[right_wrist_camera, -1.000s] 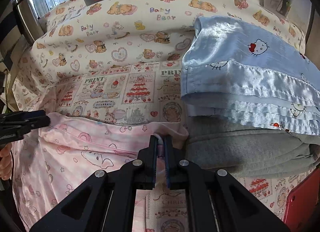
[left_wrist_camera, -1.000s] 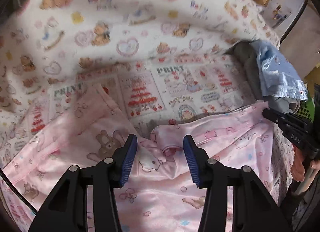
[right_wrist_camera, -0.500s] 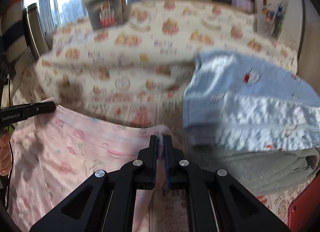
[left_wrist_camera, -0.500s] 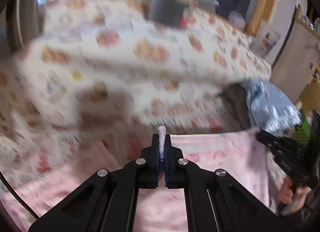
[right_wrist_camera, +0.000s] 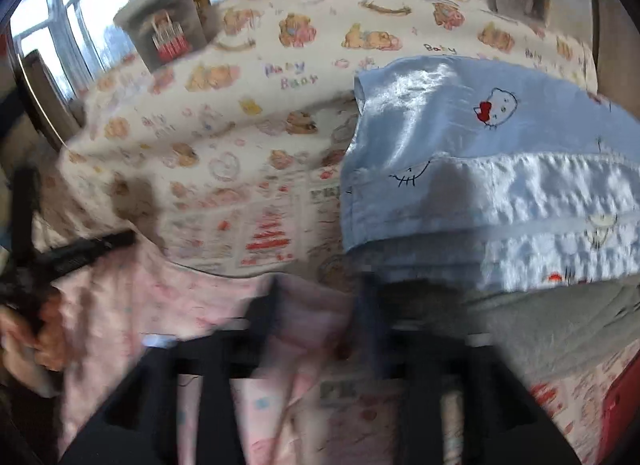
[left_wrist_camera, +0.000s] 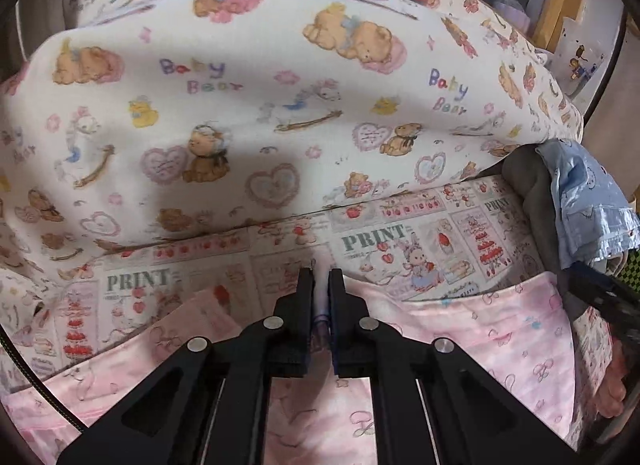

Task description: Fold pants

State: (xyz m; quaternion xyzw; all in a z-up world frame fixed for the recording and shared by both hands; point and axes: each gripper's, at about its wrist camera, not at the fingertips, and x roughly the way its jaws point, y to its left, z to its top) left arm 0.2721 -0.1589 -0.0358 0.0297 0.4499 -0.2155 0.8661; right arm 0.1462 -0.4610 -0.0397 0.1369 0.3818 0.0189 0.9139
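1. Left wrist view: the left claw (left_wrist_camera: 321, 285) is pressed together, pinching the far edge of the pink pants (left_wrist_camera: 500, 329) spread on the bed (left_wrist_camera: 432, 241). Bare sheet lies beyond, up to the pillow (left_wrist_camera: 256, 97). Readable: "PRINT", "Baby Bear".
2. Right wrist view, blurred: the right claw (right_wrist_camera: 320, 305) is opening, pink cloth between its fingers, beside a blue folded pile (right_wrist_camera: 480, 169).

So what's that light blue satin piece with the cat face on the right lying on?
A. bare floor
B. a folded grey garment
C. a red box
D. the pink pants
B: in the right wrist view the light blue satin garment sits on top of a folded grey garment, apart from the pink pants spread to its left.
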